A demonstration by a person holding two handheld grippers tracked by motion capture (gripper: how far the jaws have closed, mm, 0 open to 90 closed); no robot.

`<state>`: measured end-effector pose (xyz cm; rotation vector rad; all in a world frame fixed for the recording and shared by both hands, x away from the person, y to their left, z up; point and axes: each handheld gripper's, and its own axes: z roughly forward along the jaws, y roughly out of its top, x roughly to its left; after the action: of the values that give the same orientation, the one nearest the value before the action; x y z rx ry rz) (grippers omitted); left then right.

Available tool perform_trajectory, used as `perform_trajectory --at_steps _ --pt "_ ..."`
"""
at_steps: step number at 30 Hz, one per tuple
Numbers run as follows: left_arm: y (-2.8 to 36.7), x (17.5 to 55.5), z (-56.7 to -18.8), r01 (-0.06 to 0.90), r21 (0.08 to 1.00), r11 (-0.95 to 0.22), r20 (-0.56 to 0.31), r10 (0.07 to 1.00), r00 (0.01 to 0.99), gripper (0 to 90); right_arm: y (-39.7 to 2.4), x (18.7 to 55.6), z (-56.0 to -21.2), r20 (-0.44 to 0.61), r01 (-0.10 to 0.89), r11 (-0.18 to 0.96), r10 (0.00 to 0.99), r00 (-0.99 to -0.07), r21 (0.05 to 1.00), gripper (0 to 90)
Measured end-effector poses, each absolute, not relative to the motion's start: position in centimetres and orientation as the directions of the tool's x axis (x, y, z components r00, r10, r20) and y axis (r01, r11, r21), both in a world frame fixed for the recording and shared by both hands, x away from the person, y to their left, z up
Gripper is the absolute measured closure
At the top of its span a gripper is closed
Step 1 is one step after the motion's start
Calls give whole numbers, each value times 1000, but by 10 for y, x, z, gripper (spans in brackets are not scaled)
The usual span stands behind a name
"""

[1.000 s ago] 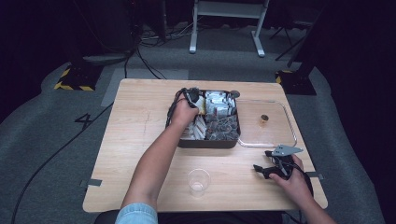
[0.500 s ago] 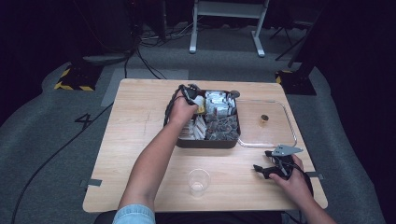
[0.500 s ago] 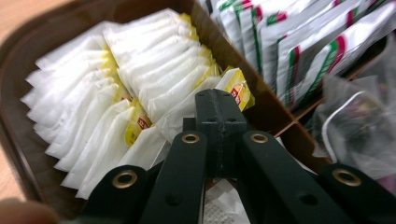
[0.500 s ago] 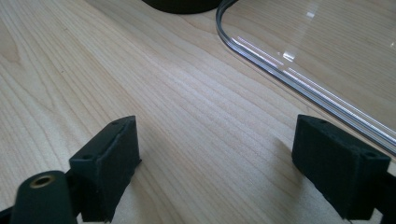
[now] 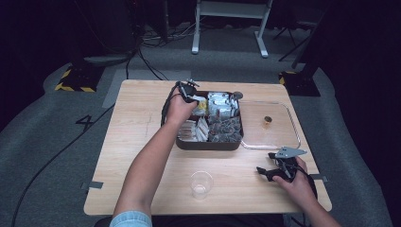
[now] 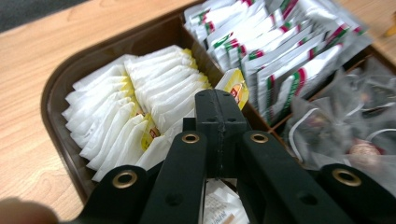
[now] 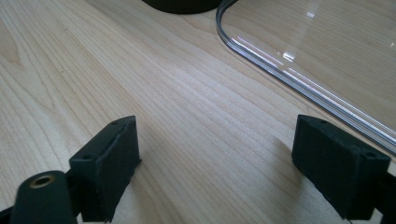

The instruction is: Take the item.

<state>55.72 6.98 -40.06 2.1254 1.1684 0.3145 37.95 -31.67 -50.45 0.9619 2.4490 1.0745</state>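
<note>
1. The left gripper (image 6: 219, 109) is down over the dark compartment tray (image 5: 208, 144), above the back-left section packed with white tea bag sachets (image 6: 140, 116). Its jaws are pressed together, and a sachet with a yellow label (image 6: 233, 84) sticks out just past the tips. I'd say it is pinched there, though the jaws hide the actual contact
2. The right gripper (image 7: 219, 168) rests low over the bare wood of the table (image 5: 142, 142) near the front right corner, jaws spread wide with nothing between them. The clear lid (image 7: 317, 60) lies flat just beside it
3. What could go wrong, to my eye: the sachets are packed tight and leaning on each other, so lifting one could drag a neighbour up or tip the row over. The grip looks to be on a thin corner, so the paper might slip free or tear
4. The clear plastic cup (image 5: 201, 184) stands upright and looks empty near the front edge, well apart from the tray. If that is where the sachet is headed, a light cup like that could easily be knocked over
5. The sachets themselves are flat white paper envelopes with yellow printed patches, standing on edge. The next section holds silver packets (image 6: 280, 51) with red and green stripes
</note>
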Motion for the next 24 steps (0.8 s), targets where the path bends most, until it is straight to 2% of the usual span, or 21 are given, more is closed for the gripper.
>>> perform_trajectory --at_steps 12,24 --pt "84 536 -367 585 716 -380 -115 763 636 900 -317 380 -505 -3 459 497 681 -732 737 151" --pt "91 494 -339 500 751 -432 -84 688 721 900 -317 380 -505 -4 459 497 681 -732 737 151"
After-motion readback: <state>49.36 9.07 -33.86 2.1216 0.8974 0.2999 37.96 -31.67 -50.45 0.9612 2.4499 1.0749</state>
